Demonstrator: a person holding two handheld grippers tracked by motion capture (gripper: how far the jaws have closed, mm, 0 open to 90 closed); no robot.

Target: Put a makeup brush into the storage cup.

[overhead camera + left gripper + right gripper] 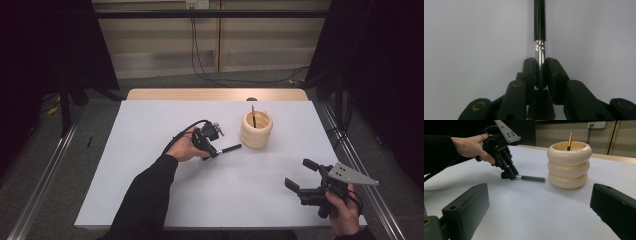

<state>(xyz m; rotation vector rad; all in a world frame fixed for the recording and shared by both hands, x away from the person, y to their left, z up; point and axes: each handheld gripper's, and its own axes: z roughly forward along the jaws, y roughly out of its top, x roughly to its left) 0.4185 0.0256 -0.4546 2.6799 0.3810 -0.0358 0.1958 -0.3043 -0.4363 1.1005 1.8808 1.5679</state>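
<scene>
Worktop (150, 200) comes first, because it is the biggest thing here. It is white and flat, so small things can lie on it without rolling far.

Next is the cream holder (256, 129), made of three fat rings stacked up. It stands upright at about one o'clock from the middle of the worktop. It is tall and open at the top, so long thin things can stand inside. One thin stick with an orange end (569, 141) already leans in it.

Then comes the left gripper (216, 150), at about eleven o'clock from the middle, just to the nine o'clock side of the holder. The person's hand tips it down so its fingers (529, 68) can reach something lying low.

The right gripper (300, 176) sits at about four o'clock, well apart from the rest. Its fingers (466, 205) are spread wide and hold nothing. I think it waits out of the way so the left one has room.

Smallest is the brush (540, 22). It lies flat on the worktop, its black handle pointing toward the holder and its dark hairs toward the hand. The left fingers are squeezed tight on its shiny metal neck. That part is hard, so the hairs do not get squashed. The brush probably goes into the holder next.
</scene>
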